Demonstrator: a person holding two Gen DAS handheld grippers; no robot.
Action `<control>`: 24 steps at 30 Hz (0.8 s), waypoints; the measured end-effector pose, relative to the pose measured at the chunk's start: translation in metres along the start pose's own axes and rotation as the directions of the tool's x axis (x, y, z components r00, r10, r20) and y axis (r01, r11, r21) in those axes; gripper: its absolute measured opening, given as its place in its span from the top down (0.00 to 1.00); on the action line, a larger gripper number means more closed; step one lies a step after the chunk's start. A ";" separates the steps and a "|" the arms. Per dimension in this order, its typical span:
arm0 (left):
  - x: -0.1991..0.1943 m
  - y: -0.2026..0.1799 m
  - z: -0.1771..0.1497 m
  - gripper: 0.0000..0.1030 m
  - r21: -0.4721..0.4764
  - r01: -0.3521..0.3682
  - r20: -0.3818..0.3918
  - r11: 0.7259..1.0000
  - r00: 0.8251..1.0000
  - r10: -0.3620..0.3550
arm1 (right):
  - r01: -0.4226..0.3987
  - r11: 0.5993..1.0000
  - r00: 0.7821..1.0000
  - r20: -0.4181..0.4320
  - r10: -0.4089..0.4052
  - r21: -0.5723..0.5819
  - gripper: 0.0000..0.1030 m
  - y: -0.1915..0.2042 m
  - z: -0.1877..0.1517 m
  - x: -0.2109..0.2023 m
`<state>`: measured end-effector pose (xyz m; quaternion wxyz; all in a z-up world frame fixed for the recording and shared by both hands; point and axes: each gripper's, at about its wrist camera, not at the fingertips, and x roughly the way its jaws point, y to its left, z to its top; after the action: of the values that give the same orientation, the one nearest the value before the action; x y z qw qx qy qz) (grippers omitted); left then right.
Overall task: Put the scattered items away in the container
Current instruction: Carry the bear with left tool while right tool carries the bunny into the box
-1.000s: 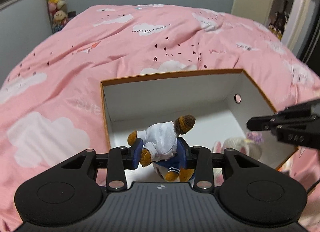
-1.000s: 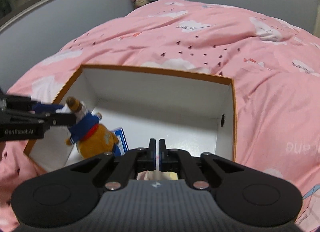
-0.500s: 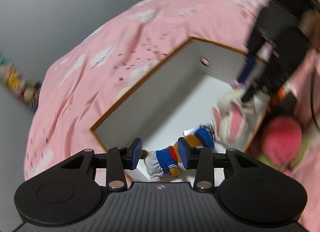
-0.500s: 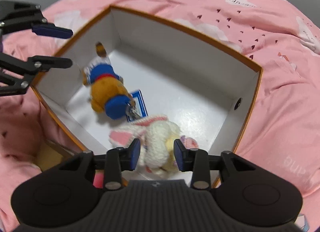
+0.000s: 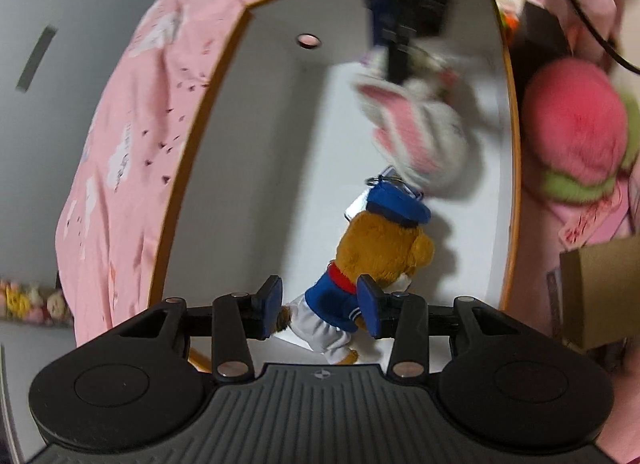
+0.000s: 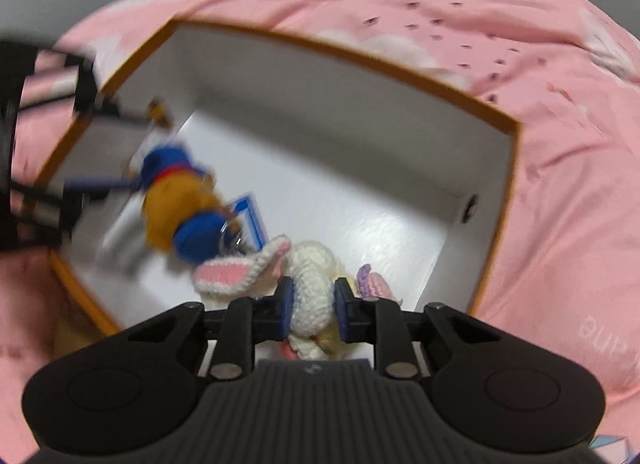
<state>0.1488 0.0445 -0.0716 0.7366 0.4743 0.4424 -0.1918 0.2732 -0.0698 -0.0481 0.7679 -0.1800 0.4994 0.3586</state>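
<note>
I had both grippers reaching down into the box (image 6: 496, 168), which sat on the pink quilt (image 6: 560, 112). My left gripper (image 5: 320, 306) was opening. The bear (image 5: 376, 252) lay between its pads (image 5: 269, 306) with a gap on the left side, and its right pad sat against the blue jacket, so I counted that grip as released. The bear's capped head rested on the box floor beside the rabbit (image 6: 308, 280). My right gripper (image 6: 314, 304) was closing, its two blue pads pressed against the rabbit's white knitted body, low over the floor near the front wall. Outside the box I could see a pink and green plush (image 5: 576, 132) on the quilt.
</note>
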 end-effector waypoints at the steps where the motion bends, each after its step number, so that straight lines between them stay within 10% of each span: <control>1: 0.002 0.000 0.001 0.53 0.015 0.012 0.001 1.000 1.000 -0.012 | 0.008 0.999 1.000 0.012 -0.008 0.038 0.78 -0.005 0.002 0.000; 7: 0.013 0.002 0.000 0.53 0.083 0.068 -0.008 0.994 0.998 -0.067 | -0.041 0.972 0.998 0.053 0.030 0.231 0.78 -0.028 0.020 0.007; 24: 0.026 -0.001 0.000 0.53 0.206 0.188 -0.077 0.960 0.981 -0.176 | -0.028 0.984 0.998 0.059 0.017 0.179 0.77 -0.026 0.023 0.008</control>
<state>0.1621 0.0480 -0.0938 0.6478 0.5128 0.4823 -0.2911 0.3087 -0.0697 -0.0477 0.7909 -0.0941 0.5094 0.3258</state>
